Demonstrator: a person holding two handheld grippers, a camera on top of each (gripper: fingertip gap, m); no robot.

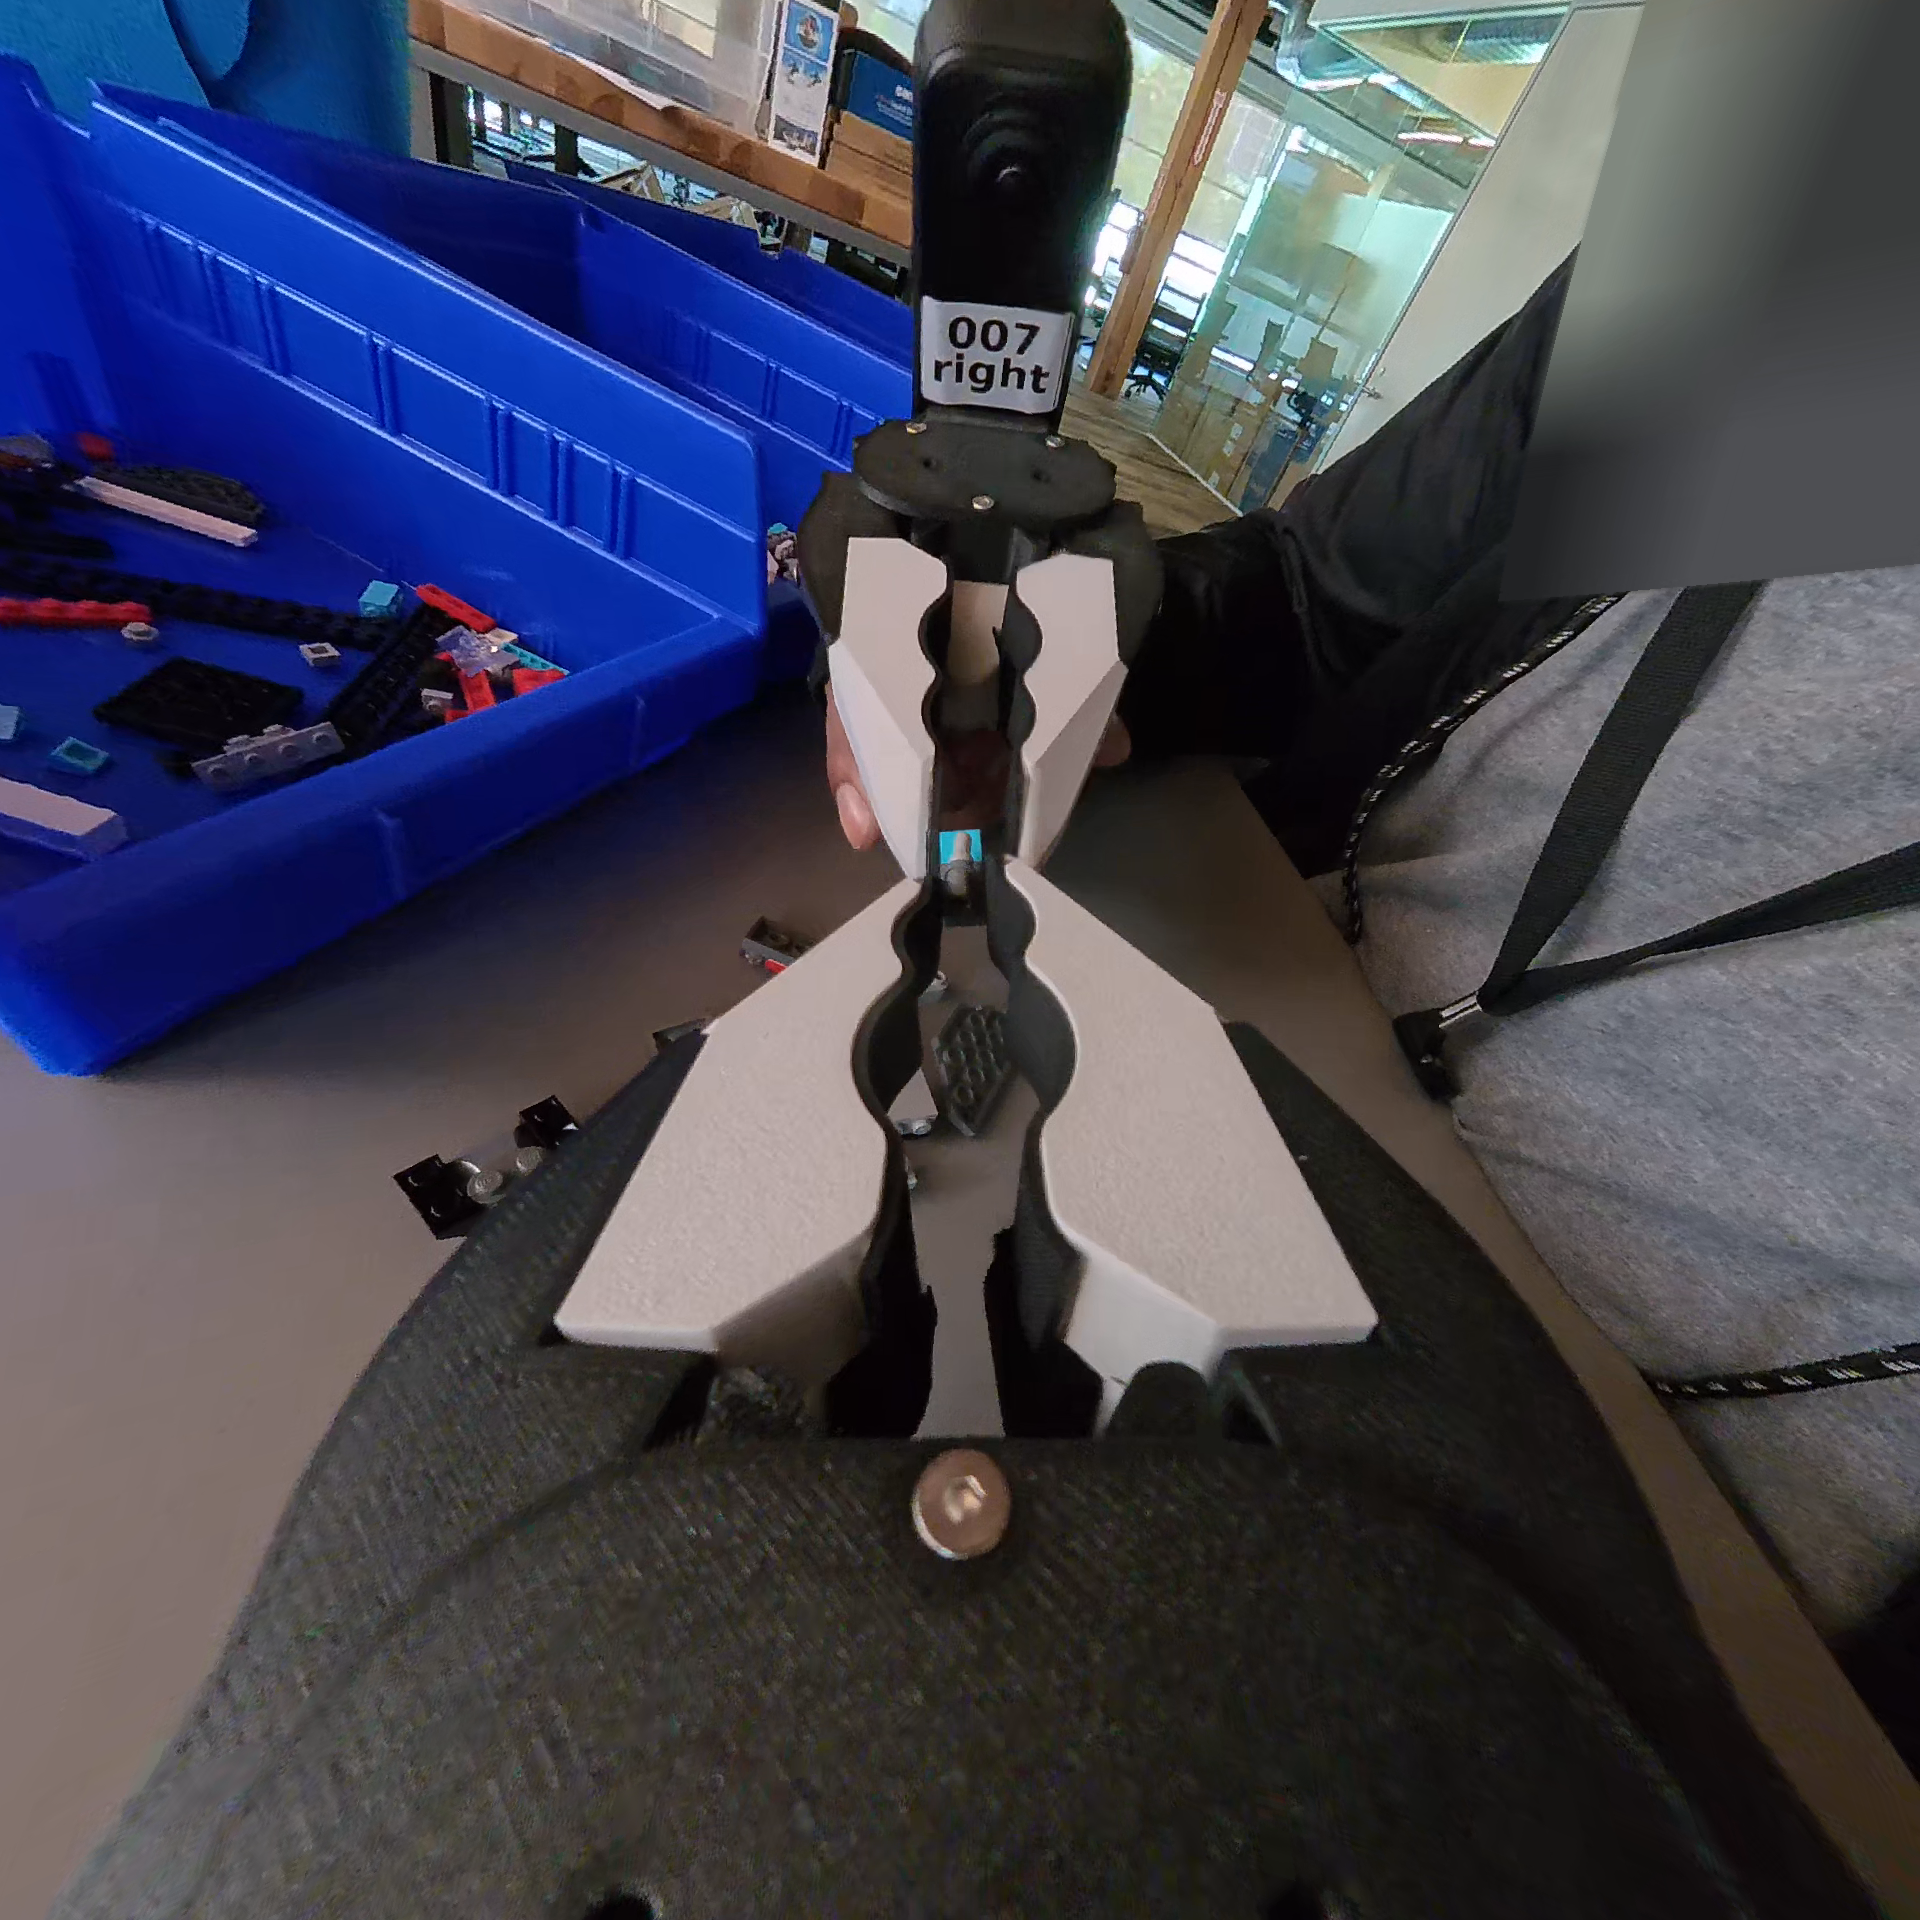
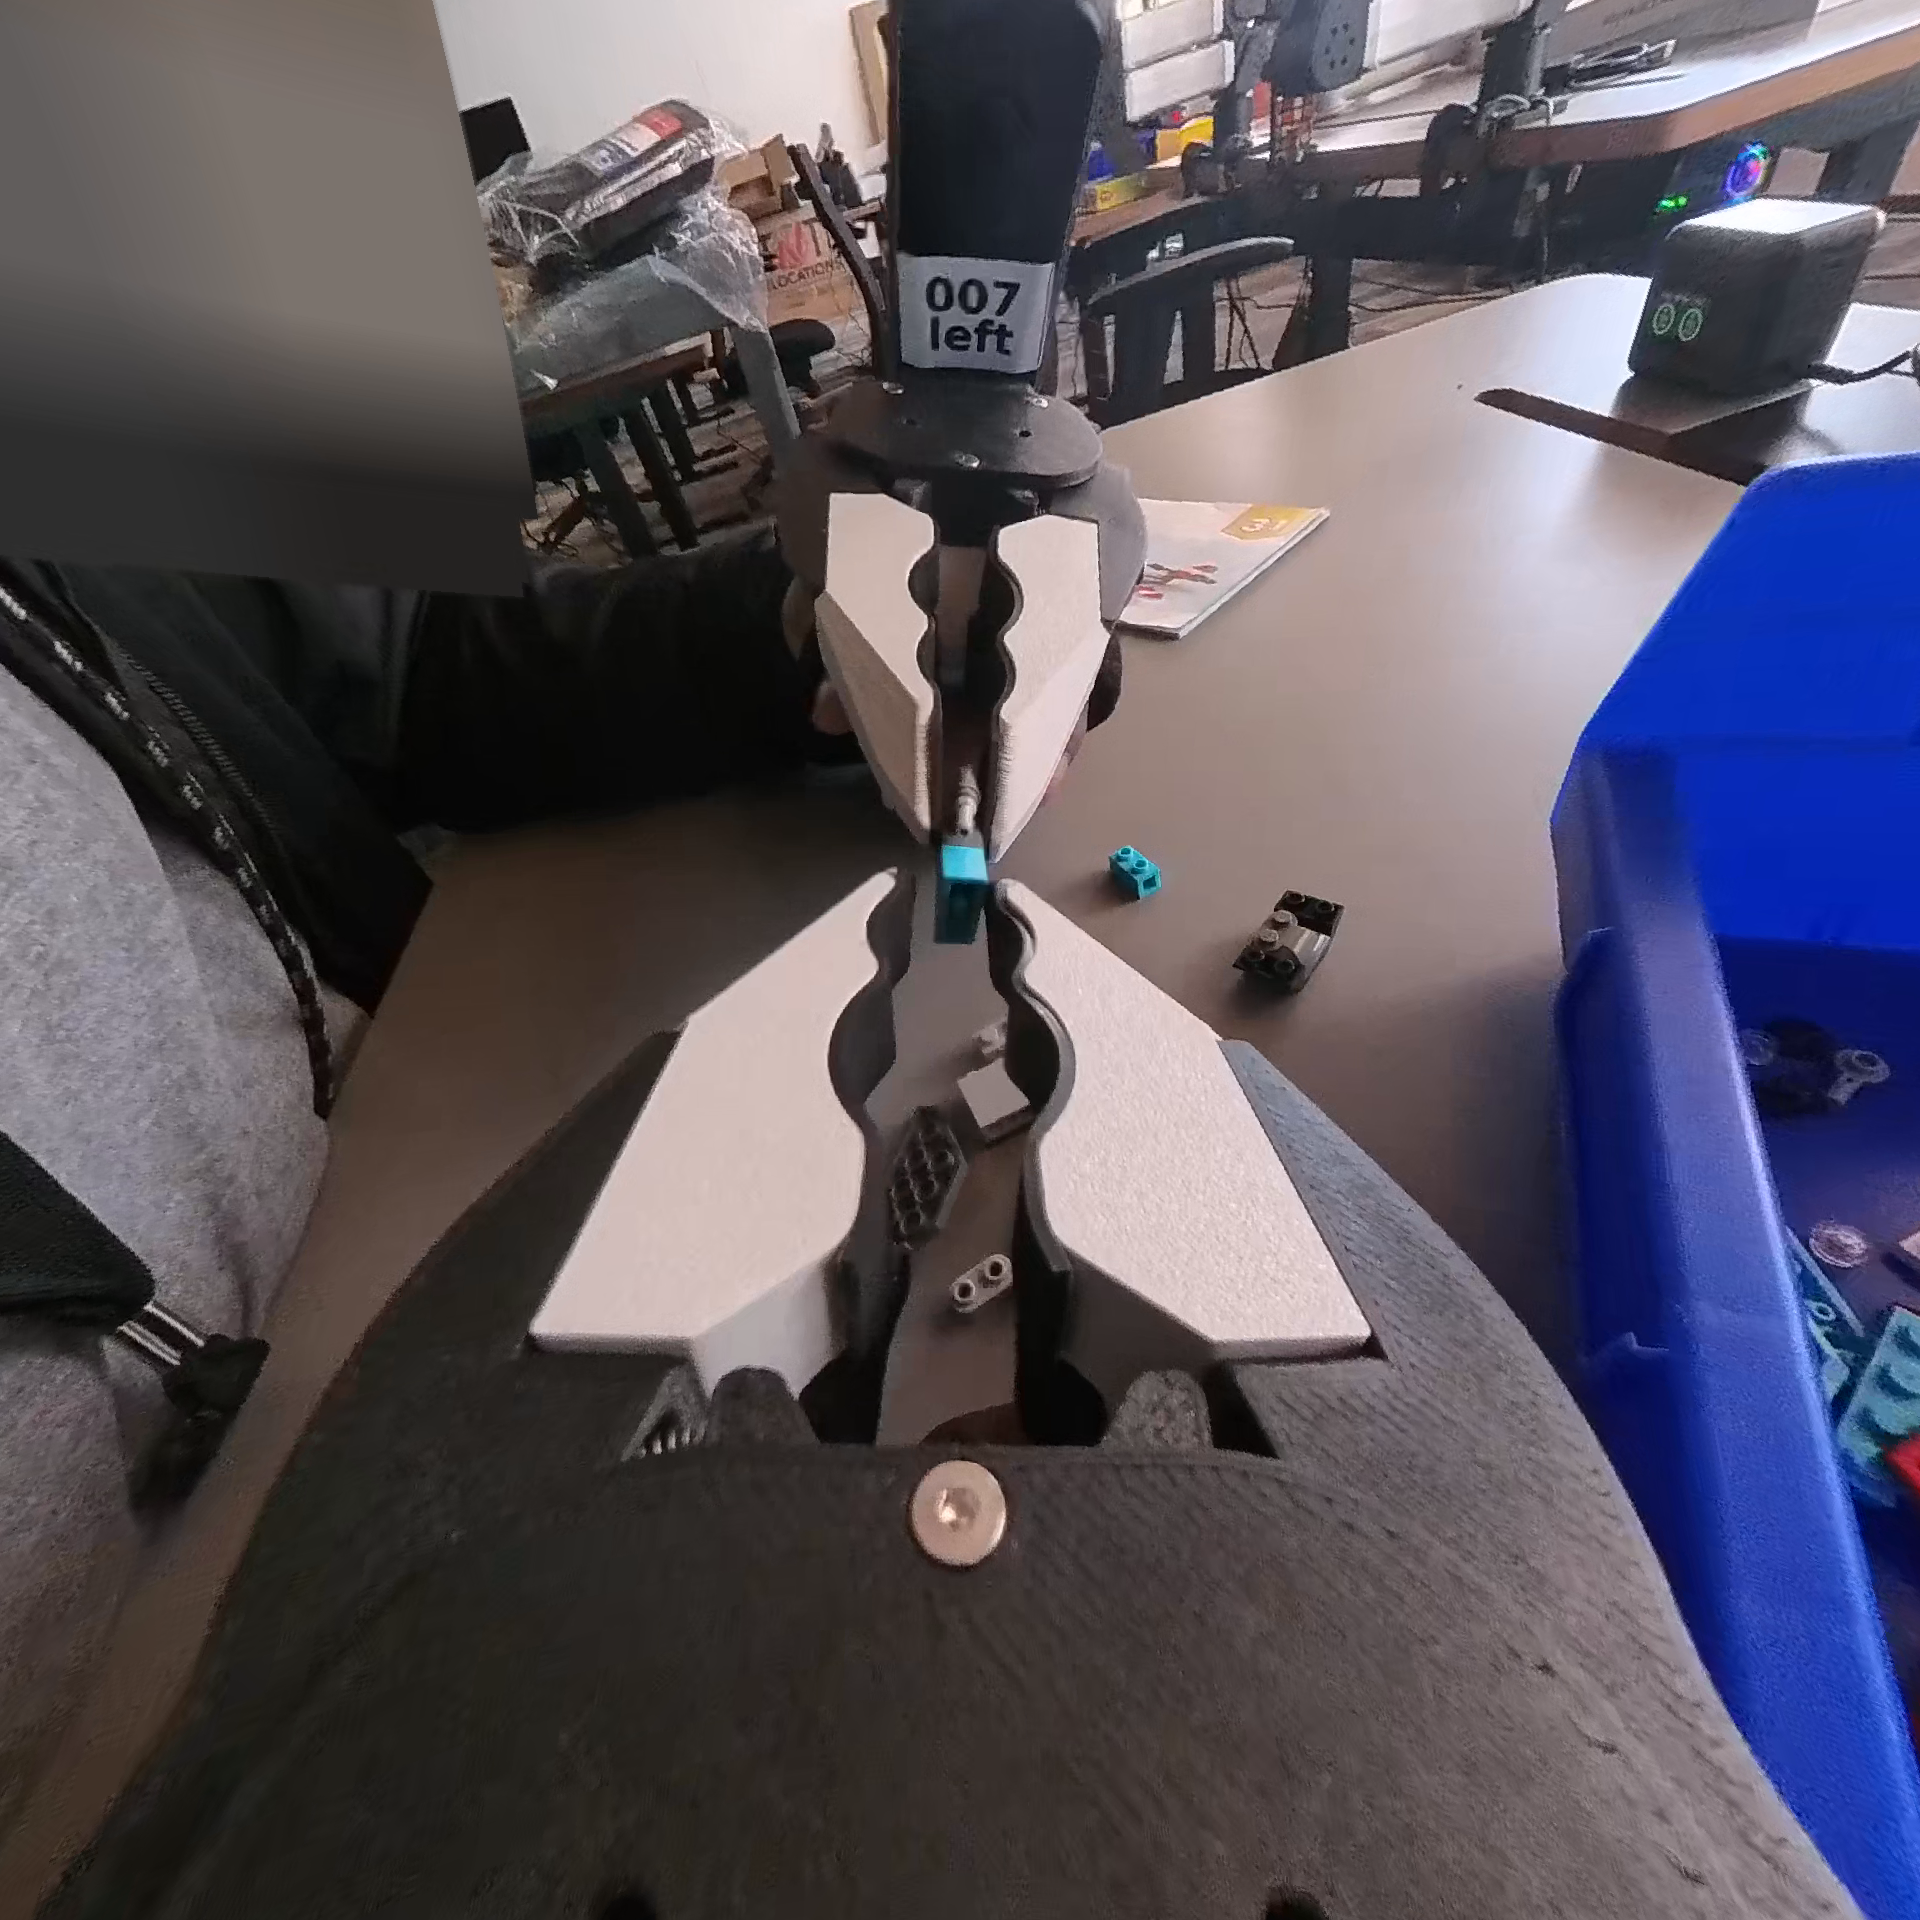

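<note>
Left gripper (image 1: 961, 883) and right gripper (image 2: 951, 883) met tip to tip above the tabletop (image 2: 1403, 727), right jaws closed on a teal brick (image 2: 956, 896), left jaws closed on a grey pin (image 2: 966, 805) entering it; loose bricks (image 2: 1288, 940) lay beside a blue bin (image 1: 416, 727).

We hold two alike grippers: the left gripper (image 1: 961, 896) and right gripper (image 2: 951, 888) have textured black bodies, white wedge fingers with wavy black pads, a silver screw, and a white label. We wear black sleeves, grey top, black straps.
</note>
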